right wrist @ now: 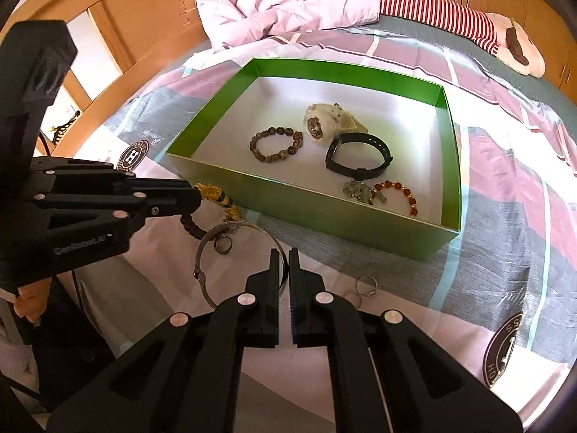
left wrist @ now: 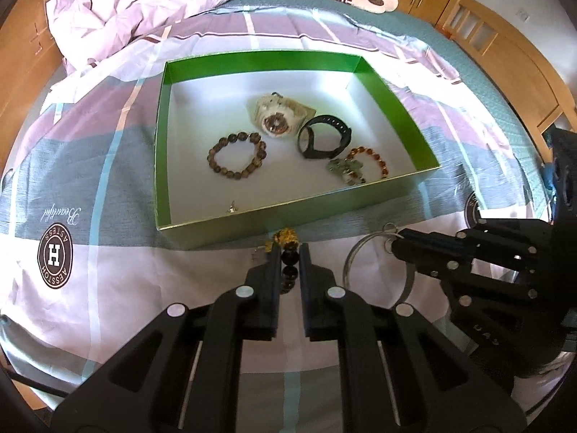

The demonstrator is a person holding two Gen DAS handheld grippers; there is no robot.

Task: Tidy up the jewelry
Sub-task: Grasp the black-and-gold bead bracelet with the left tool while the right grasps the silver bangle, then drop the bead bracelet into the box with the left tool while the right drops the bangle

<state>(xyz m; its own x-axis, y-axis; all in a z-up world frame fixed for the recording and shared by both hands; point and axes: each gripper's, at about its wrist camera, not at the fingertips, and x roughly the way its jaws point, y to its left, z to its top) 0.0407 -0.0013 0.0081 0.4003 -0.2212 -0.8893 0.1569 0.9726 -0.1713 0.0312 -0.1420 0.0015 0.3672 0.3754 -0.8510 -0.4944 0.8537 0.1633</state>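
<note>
left claw is pinched on a dark beaded bracelet, its gold charms poking past the fingertips, strand running along the fingers toward the box. right claw is pressed together on the rim of a silver bangle, the hoop hanging out to its left, roughly flat above the bedspread. both claws tilt steeply down, side by side, just short of the green box. two small rings lie on the bedspread beside the right claw. inside the box: a brown bead bracelet, a cream watch, a black watch, an amber bead bracelet, a pale green pendant, and a tiny piece by the near wall.
</note>
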